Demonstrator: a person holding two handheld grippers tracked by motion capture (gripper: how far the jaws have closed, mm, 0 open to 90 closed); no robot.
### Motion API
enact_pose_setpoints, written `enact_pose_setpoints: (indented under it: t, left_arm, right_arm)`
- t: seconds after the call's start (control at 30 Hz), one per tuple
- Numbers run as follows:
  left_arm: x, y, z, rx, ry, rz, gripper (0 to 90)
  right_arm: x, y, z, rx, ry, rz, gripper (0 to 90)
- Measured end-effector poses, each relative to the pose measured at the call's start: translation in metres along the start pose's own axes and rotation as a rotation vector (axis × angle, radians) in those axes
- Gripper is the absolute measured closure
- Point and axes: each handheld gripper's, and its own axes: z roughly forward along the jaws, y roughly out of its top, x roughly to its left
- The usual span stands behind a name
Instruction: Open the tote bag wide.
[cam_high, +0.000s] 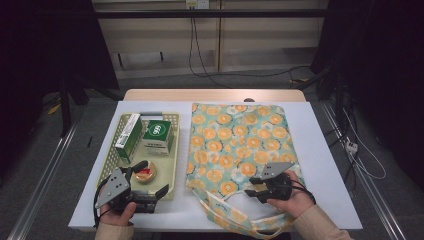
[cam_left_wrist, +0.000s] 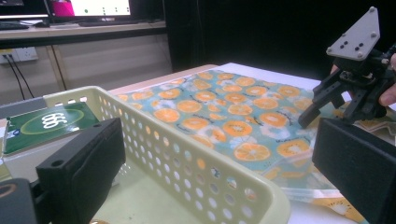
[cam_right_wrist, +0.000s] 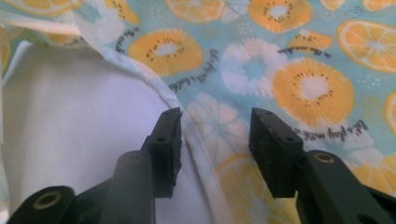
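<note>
The right gripper (cam_high: 256, 189) sits over the near edge of a cloth bag (cam_high: 240, 135), its jaws parted with the bag's hemmed rim (cam_right_wrist: 187, 126) running up between them, not yet pinched. The bag lies flat on the right half of the white tabletop (cam_high: 325, 165), its closed end toward the far edge and its mouth and handles (cam_high: 235, 220) toward the near edge. The step in hand looks like taking hold of the upper layer of the mouth to open the bag. To do that well, the jaws should straddle the hem squarely and close on the top layer alone, catching the stitched rim rather than the thin cloth behind it, then lift gently so the lower layer stays on the table.

The left gripper (cam_high: 152, 186) waits at the near end of a pale perforated basket (cam_high: 172, 155) on the left half of the tabletop, jaws wide apart and holding nothing. In the basket lie a green and white box (cam_high: 128, 136), a squarer green box (cam_high: 158, 135) and a small round tin (cam_high: 145, 173).

The bag is thin printed fabric, pale turquoise with orange slices, white flowers and small script. It looks limp and empty, and the mouth edge is slightly rumpled.
</note>
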Motion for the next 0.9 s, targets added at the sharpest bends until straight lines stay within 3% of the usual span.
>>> enact_pose_setpoints:
  t: [0.13, 0.37, 0.63, 0.77, 0.87, 0.9]
  left_arm:
    - [0.0001, -0.0003, 0.0007, 0.005, -0.002, 0.004, 2.6]
    - [0.0002, 0.0004, -0.0005, -0.002, 0.003, 0.002, 2.6]
    - [-0.0003, -0.0004, 0.0024, 0.003, -0.003, 0.0, 2.6]
    - [-0.0003, 0.0, 0.0032, 0.01, -0.008, 0.009, 2.5]
    - [0.0013, 0.0003, 0.0029, 0.002, -0.002, 0.003, 2.6]
    - [0.001, -0.0001, 0.0031, 0.002, -0.002, -0.002, 2.6]
  right_arm:
    - [-0.0002, -0.0044, -0.0031, 0.005, -0.003, -0.008, 60.7]
    - [-0.0036, -0.0048, -0.0005, -0.005, 0.002, 0.026, 74.3]
    - [-0.0063, -0.0082, 0.0028, -0.049, 0.003, 0.051, 90.0]
    - [-0.0043, -0.0066, 0.0034, -0.052, -0.018, 0.049, 90.0]
    - [-0.0054, -0.0044, 0.0033, -0.102, -0.072, 0.085, 90.0]
    - [-0.0069, -0.0021, 0.0035, -0.142, -0.061, 0.12, 90.0]
